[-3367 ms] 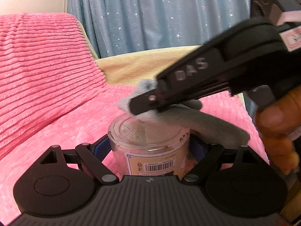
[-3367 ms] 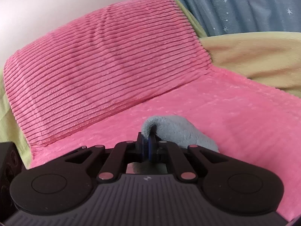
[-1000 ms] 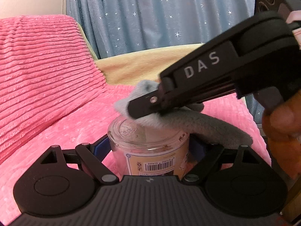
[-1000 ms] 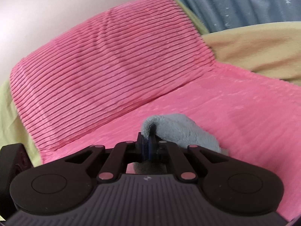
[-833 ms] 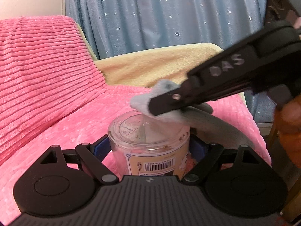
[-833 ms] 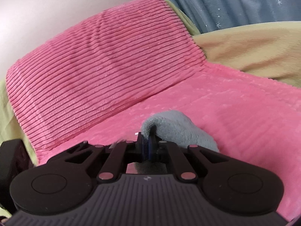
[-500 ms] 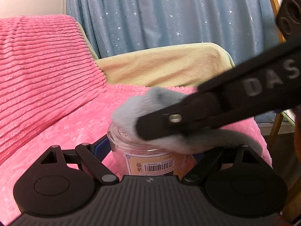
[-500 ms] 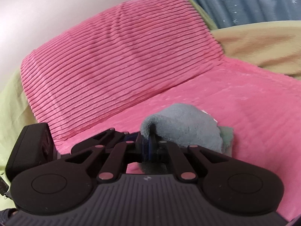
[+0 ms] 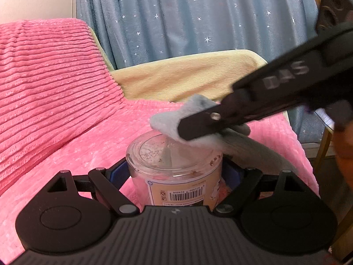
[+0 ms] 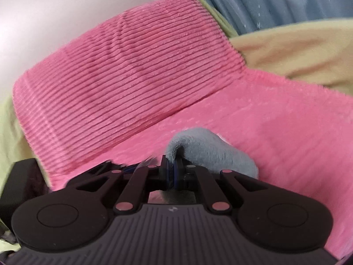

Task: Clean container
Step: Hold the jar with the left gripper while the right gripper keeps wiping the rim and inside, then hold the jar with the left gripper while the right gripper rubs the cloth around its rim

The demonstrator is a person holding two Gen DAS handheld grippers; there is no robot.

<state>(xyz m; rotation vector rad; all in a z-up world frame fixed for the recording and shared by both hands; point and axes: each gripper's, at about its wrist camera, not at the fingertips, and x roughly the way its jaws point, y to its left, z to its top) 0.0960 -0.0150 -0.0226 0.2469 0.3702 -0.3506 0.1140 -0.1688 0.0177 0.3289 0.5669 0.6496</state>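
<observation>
A clear plastic container [image 9: 176,172] with a barcode label stands bottom-up between the jaws of my left gripper [image 9: 175,172], which is shut on it. Brown specks lie on its upturned base. My right gripper [image 10: 171,172] is shut on a grey fluffy cloth [image 10: 207,152]. In the left wrist view the right gripper [image 9: 198,128] comes in from the right and holds the cloth [image 9: 176,121] on the far right rim of the container.
A pink ribbed cushion [image 9: 44,88] rises at the left over a pink blanket [image 9: 99,145]. A yellow cover [image 9: 187,77] and a blue starred curtain [image 9: 187,17] lie behind. A hand [image 9: 344,145] shows at the right edge.
The right gripper with the cloth has swept back and forth over the container's upturned base and now sits further right and higher. The left gripper and container stayed still.
</observation>
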